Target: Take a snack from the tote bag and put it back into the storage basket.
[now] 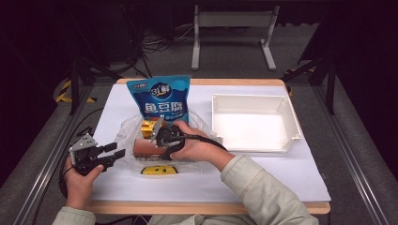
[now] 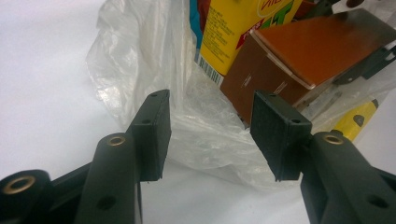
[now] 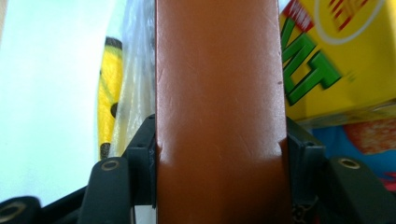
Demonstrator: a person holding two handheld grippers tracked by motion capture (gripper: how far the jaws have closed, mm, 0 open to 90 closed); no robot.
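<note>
One brown box (image 3: pixel 219 112) is clamped in the right gripper (image 3: pixel 219 154); the left gripper (image 2: pixel 210 135) jaws gape wide at one plastic bag (image 2: pixel 154 60)

An empty white rectangular plastic tray (image 1: pixel 291 119) sits at the right of the white-covered tabletop (image 1: pixel 300 173). A blue printed snack pouch (image 1: pixel 162 96) stands upright near the far edge, well left of the tray.

Bright table, dark surroundings, soft close-up blur, mild glare
</note>
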